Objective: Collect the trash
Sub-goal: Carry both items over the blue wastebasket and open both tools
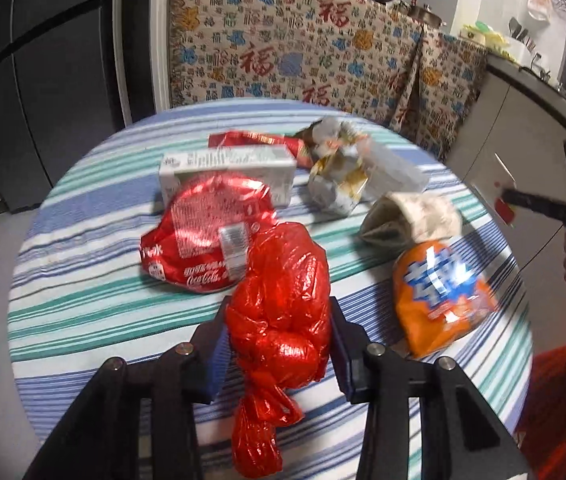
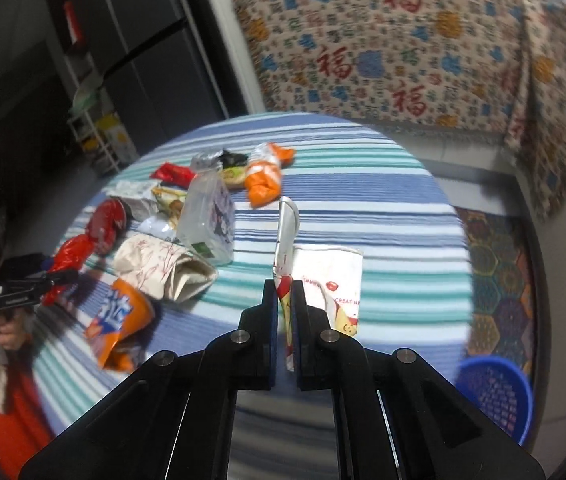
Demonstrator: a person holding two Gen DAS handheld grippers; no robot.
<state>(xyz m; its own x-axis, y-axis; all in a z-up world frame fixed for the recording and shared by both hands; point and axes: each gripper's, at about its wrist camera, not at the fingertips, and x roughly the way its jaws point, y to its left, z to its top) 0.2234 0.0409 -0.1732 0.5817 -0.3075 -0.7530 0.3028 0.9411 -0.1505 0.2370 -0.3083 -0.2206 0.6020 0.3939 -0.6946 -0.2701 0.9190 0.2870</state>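
Note:
My left gripper (image 1: 279, 320) is shut on a knotted red plastic bag (image 1: 279, 308) and holds it over the striped round table (image 1: 83, 280). The bag also shows in the right wrist view (image 2: 68, 258). My right gripper (image 2: 285, 292) is shut on a white wrapper with red and yellow print (image 2: 325, 280), which stands up between the fingers. Loose trash lies on the table: a red Coca-Cola wrapper (image 1: 199, 232), a white carton (image 1: 227, 170), an orange snack bag (image 1: 439, 296), a crumpled silver wrapper (image 1: 339, 184) and a folded paper bag (image 1: 411, 218).
A blue plastic basket (image 2: 495, 396) stands on the floor at the table's right. A clear plastic bag (image 2: 207, 220) and a second orange wrapper (image 2: 265, 176) lie farther back. A patterned cloth (image 1: 303, 44) covers furniture behind the table. A dark fridge (image 1: 43, 80) stands at the left.

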